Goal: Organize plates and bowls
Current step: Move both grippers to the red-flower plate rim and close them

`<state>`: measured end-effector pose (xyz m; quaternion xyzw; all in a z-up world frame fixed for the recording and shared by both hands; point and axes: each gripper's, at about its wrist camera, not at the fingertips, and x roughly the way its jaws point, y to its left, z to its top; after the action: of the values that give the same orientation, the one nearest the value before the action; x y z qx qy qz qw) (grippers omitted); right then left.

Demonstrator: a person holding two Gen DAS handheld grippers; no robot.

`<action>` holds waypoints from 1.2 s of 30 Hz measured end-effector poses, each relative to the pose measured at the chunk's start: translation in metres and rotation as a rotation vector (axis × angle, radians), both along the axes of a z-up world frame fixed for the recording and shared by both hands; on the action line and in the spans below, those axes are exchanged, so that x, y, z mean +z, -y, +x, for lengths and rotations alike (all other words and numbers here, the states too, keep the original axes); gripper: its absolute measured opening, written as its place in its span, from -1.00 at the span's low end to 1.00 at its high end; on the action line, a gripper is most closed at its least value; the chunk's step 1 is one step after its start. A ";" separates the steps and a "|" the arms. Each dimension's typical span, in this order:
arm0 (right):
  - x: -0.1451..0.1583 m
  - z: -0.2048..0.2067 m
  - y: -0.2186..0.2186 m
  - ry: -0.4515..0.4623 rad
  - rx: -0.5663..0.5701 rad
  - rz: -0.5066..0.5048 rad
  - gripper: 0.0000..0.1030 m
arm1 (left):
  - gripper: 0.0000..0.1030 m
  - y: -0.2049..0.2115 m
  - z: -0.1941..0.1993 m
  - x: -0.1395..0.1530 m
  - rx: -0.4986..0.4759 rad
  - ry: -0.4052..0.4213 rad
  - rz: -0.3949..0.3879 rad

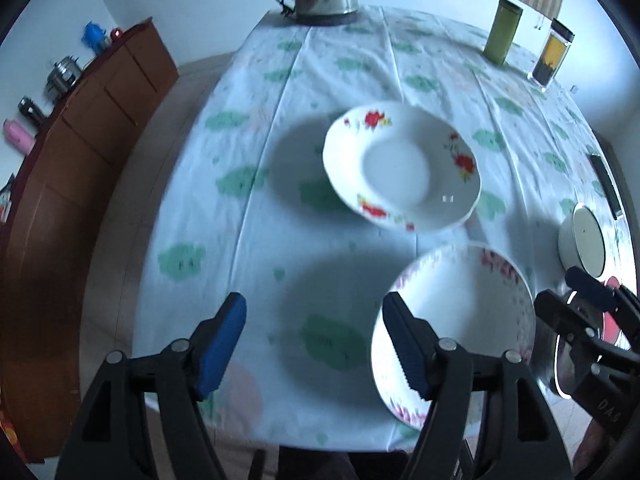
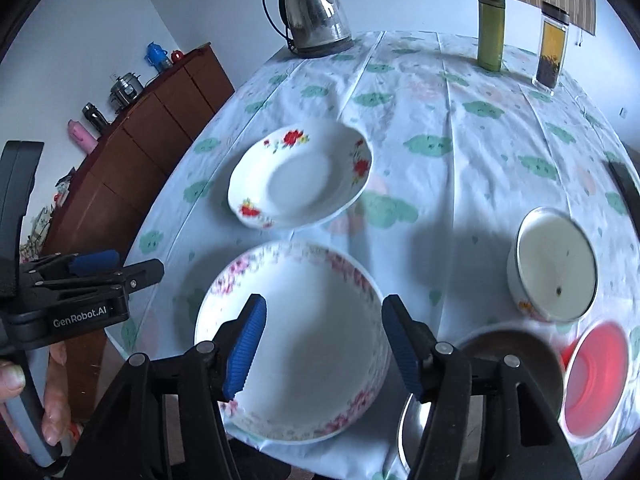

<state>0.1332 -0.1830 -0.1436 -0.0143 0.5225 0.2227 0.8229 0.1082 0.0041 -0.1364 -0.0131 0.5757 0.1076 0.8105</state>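
A white plate with red flowers (image 1: 400, 168) (image 2: 300, 176) lies mid-table. In front of it, near the table's front edge, stands a large white bowl with a pink-flower rim (image 1: 460, 320) (image 2: 296, 344). My left gripper (image 1: 316, 344) (image 2: 132, 266) is open above bare cloth just left of that bowl, and nothing sits between its fingers. My right gripper (image 2: 324, 348) (image 1: 568, 294) is open too and hovers above the bowl's right side, its pads touching nothing. To the right are a white enamel bowl (image 2: 554, 264), a steel bowl (image 2: 512, 360) and a red bowl (image 2: 596, 380).
A steel kettle (image 2: 316, 16), a green canister (image 2: 491, 32) and a clear jar (image 2: 552, 48) stand along the far edge of the clothed table (image 2: 460, 184). A dark flat device (image 1: 606, 184) lies at the right edge. A brown cabinet (image 1: 72, 184) stands on the left.
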 end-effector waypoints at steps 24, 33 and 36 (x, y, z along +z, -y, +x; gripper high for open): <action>-0.035 0.114 -0.023 -0.118 -0.204 -0.074 0.21 | 0.38 -0.049 0.119 -0.056 -0.042 -0.078 -0.105; -0.061 0.138 -0.033 -0.192 -0.226 -0.099 0.21 | -0.07 -0.042 0.135 -0.069 -0.088 -0.123 -0.123; -0.066 0.143 -0.037 -0.208 -0.227 -0.107 0.09 | -0.10 -0.041 0.139 -0.071 -0.094 -0.127 -0.132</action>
<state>0.2759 -0.1461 -0.2099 0.0243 0.6144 0.1005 0.7822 0.2468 0.0456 -0.2076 -0.0328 0.6317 0.0320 0.7739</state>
